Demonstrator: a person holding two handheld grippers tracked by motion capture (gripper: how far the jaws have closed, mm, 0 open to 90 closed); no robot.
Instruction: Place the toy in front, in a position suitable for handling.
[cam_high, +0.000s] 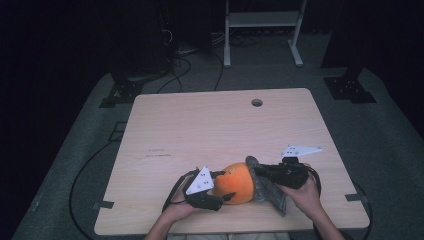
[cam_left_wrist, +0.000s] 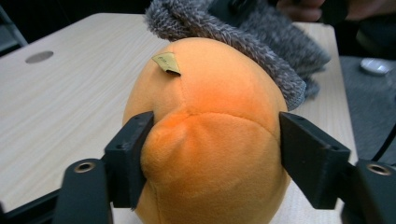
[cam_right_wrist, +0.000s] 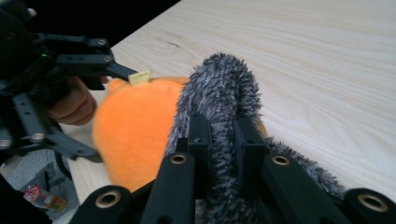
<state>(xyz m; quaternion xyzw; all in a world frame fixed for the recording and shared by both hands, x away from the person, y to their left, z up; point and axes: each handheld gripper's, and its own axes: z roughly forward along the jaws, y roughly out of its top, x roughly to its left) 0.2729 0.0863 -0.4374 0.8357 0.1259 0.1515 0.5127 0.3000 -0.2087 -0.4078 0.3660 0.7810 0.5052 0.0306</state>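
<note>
Now | left gripper (cam_left_wrist: 212, 154) clasps orange plush (cam_left_wrist: 210, 140) (loosely) | right gripper (cam_right_wrist: 223, 140) pinches grey cloth (cam_right_wrist: 219, 93)

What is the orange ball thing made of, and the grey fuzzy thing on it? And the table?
The orange toy looks like soft plush: short velvety pile, stitched seams, a small sewn-in tag, and it dents beside a gripper pad. The grey cloth seems a shaggy knitted or chenille fabric, with fuzzy grey-and-white fibres standing up. The table looks like pale wood or wood-look laminate, smooth and matt, with grain lines; which of the two I cannot tell.
</note>
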